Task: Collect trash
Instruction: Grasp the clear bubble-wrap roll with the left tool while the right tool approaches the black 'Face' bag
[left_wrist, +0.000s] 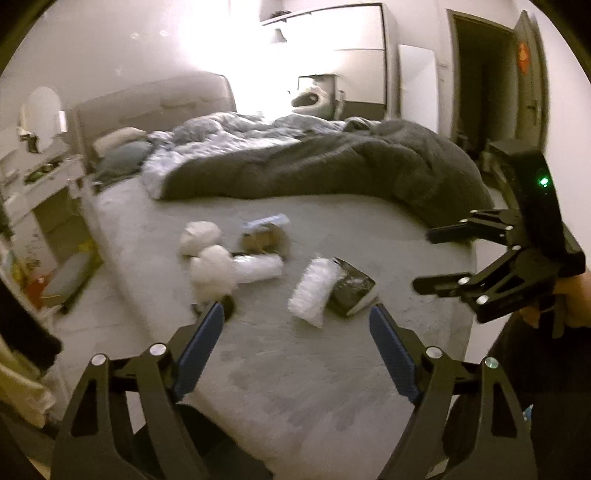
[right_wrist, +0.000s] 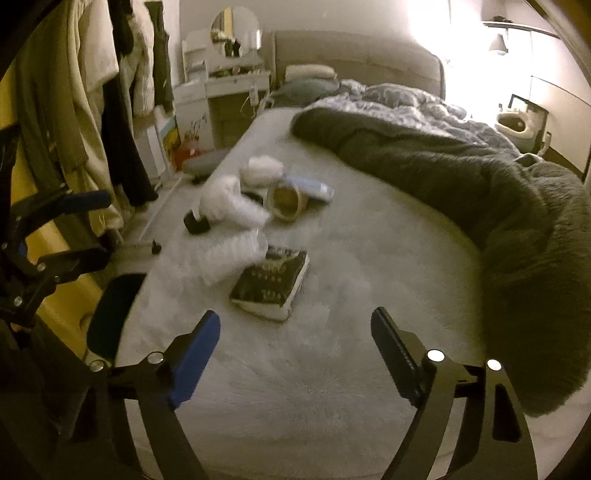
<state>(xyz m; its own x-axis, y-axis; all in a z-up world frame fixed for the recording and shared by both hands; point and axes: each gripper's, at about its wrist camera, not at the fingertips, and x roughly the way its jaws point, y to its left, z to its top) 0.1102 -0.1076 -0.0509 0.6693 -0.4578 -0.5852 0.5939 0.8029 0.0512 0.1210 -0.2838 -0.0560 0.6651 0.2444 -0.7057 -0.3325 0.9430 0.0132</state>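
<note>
Looking at the middle of the left wrist view, I see the trash lying in a loose cluster on the pale grey fuzzy bedspread (left_wrist: 303, 369): two crumpled white tissue wads (left_wrist: 212, 258), a clear crinkled plastic wrapper (left_wrist: 314, 291) just beside a black-covered paperback book (left_wrist: 352, 290), a brown roll of packing tape (left_wrist: 264, 238) and a blue-and-white flat packet (left_wrist: 267, 221) behind it. In the right wrist view the same book (right_wrist: 271, 286) sits just above centre, the wrapper (right_wrist: 232, 260) touching its left edge, the tape roll (right_wrist: 284, 201) higher up. My left gripper (left_wrist: 297, 325) is released, blue-padded fingers spread wide above the bedspread, nothing between them. My right gripper (right_wrist: 295, 328) is likewise spread and holding nothing, short of the book. A dark grey plush blanket (left_wrist: 332, 166) is heaped across the upper part of the frame
</note>
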